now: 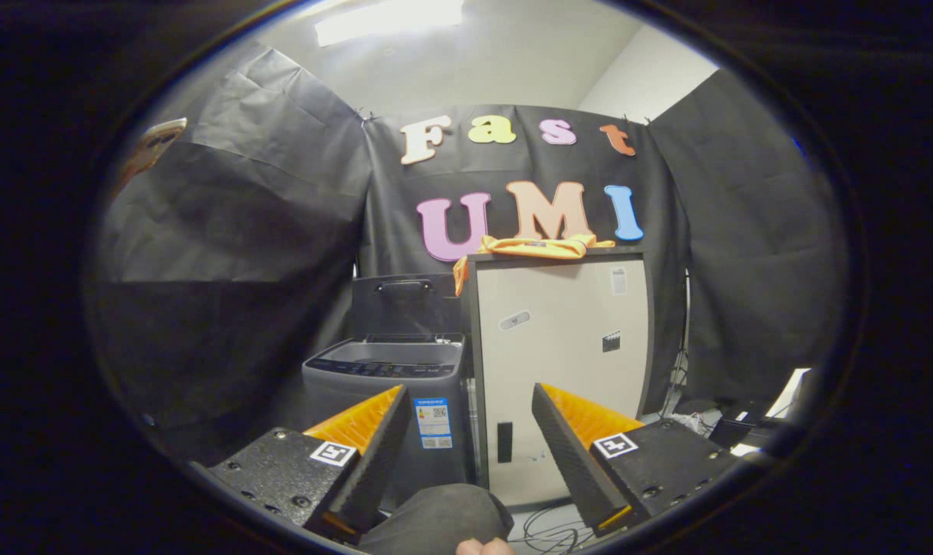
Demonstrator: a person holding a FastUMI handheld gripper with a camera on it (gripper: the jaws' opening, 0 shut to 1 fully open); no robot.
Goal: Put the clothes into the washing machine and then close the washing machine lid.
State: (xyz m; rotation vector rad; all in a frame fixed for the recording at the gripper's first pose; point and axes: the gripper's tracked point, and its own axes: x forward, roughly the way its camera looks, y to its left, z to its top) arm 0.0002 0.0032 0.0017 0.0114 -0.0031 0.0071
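Black cloth is hanging around the booth, and a pale cabinet (pixel 563 362) is standing against it at twelve o'clock from the gripper (pixel 466 432). The orange garment (pixel 532 248) is lying draped over the cabinet's top, one end drooping off its left corner (probably laid out there for easy reach). The washing machine (pixel 389 393) is sitting just beside the cabinet at eleven o'clock, its lid (pixel 405 303) standing raised, ready for loading. The gripper is hanging well back from both, fingers spread wide, gripping and touching nothing.
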